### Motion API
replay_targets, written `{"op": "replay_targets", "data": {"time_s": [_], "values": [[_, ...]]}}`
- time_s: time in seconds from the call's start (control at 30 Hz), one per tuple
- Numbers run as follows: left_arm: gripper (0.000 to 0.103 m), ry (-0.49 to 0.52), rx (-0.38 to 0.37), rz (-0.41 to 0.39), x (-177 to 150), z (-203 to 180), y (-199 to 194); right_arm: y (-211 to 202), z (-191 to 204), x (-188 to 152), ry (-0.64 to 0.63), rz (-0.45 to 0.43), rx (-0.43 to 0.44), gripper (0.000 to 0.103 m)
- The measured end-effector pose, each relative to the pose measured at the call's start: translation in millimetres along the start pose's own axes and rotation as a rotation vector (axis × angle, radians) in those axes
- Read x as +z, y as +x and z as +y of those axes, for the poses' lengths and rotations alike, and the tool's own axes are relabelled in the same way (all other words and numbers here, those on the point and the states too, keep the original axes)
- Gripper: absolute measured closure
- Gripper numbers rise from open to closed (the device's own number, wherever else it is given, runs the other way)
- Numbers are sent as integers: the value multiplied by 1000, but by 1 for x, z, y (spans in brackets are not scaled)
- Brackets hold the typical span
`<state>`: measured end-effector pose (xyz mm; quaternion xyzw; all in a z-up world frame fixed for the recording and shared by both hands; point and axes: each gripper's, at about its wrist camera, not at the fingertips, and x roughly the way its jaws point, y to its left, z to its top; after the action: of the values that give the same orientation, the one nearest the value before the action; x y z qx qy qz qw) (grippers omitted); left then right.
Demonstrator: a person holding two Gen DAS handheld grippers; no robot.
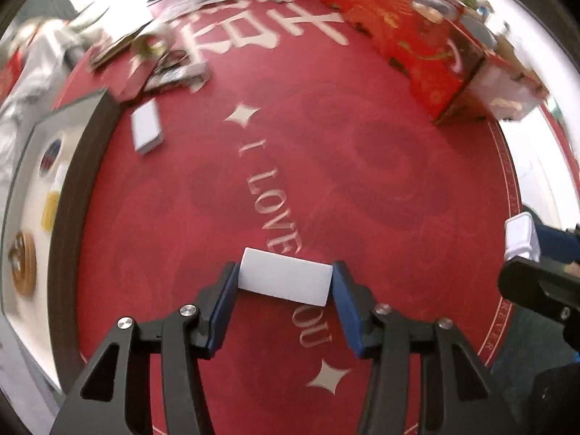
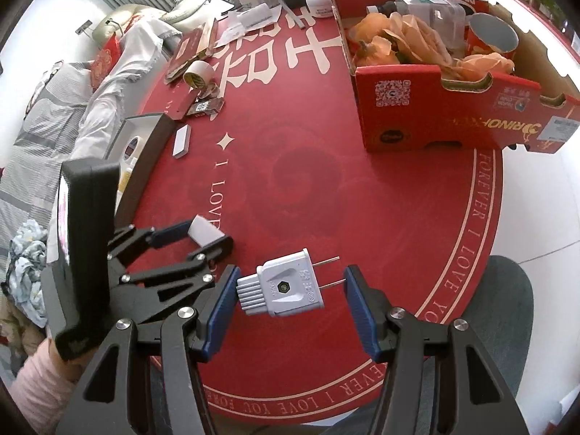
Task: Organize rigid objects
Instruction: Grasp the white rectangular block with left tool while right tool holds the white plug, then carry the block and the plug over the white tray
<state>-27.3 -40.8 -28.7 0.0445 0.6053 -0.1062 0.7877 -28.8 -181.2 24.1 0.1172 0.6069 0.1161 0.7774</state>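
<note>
My left gripper is shut on a white rectangular block, held between its blue pads just above the red round table. The same gripper and block show at the left of the right wrist view. My right gripper holds a white two-prong plug lengthwise, its ribbed end against the left pad and its prongs at the right pad. The plug also shows at the right edge of the left wrist view. A second white block lies at the table's left, near a dark-framed tray.
A red cardboard box holding orange fake flowers, a cup and jars stands at the far right. A tape roll, cards, papers and a white jar clutter the far side. A grey stool stands by the near right edge.
</note>
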Motion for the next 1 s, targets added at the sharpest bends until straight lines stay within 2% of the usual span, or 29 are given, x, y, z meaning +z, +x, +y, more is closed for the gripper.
{"op": "replay_targets", "data": {"time_s": [0.07,0.17,0.33,0.5,0.77,0.9,1.0], "values": [[48,-76,3,12,-7,10,-3,0,2,-1,-6,-3,1,43],[48,-184,-21,-24,-14,27,-21,-3,8,-2,-18,-11,8,43],[48,-322,9,-148,-8,65,-76,-8,25,3,-54,-28,29,43],[48,-447,43,-255,7,106,-136,-18,62,20,-111,-62,79,43],[48,-623,180,-385,26,186,-216,-56,151,85,-263,-174,173,43],[48,-669,298,-431,30,222,-235,-72,203,127,-341,-230,209,43],[48,-718,349,-441,32,247,-240,-75,242,157,-370,-247,237,43]]}}
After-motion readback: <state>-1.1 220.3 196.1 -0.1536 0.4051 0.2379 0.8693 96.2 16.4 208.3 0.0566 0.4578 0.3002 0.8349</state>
